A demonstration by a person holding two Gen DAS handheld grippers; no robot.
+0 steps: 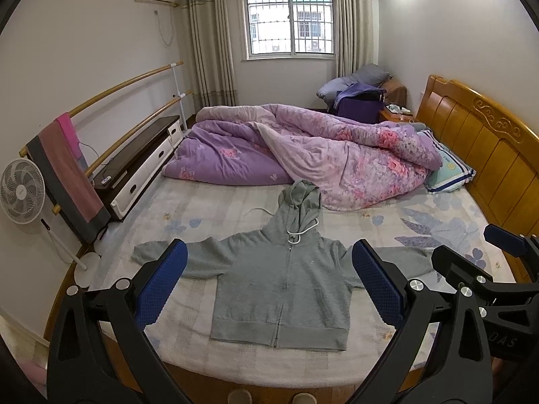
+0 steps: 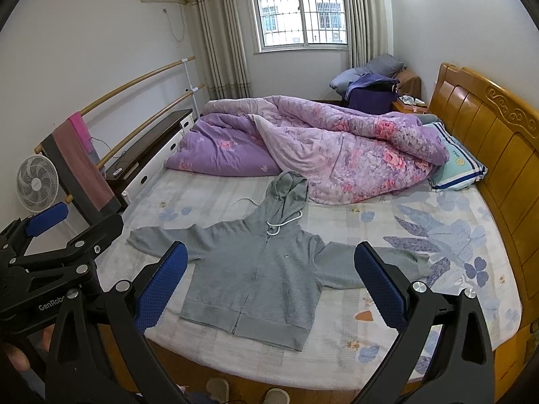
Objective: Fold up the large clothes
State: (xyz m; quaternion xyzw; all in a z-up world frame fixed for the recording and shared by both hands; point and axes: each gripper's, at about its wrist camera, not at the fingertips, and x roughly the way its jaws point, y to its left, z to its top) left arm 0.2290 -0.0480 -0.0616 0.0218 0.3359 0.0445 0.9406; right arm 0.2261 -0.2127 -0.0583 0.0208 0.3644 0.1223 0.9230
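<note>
A grey zip-up hoodie [image 1: 279, 279] lies flat, front up, on the bed, sleeves spread to both sides and hood pointing away. It also shows in the right wrist view [image 2: 249, 276]. My left gripper [image 1: 269, 259] is open and empty, held above the near bed edge in front of the hoodie. My right gripper [image 2: 269, 259] is open and empty, at similar height to the right. The right gripper also shows at the right edge of the left wrist view [image 1: 471, 252]. The left gripper shows at the left edge of the right wrist view [image 2: 77, 222].
A bunched purple floral quilt [image 1: 303, 148] fills the far half of the bed. A wooden headboard [image 1: 488, 148] and pillow [image 1: 451, 171] are at right. A fan [image 1: 22, 192], towel rails [image 1: 101, 114] and a low cabinet [image 1: 141, 161] stand left. Slippers [image 1: 269, 397] are below the near edge.
</note>
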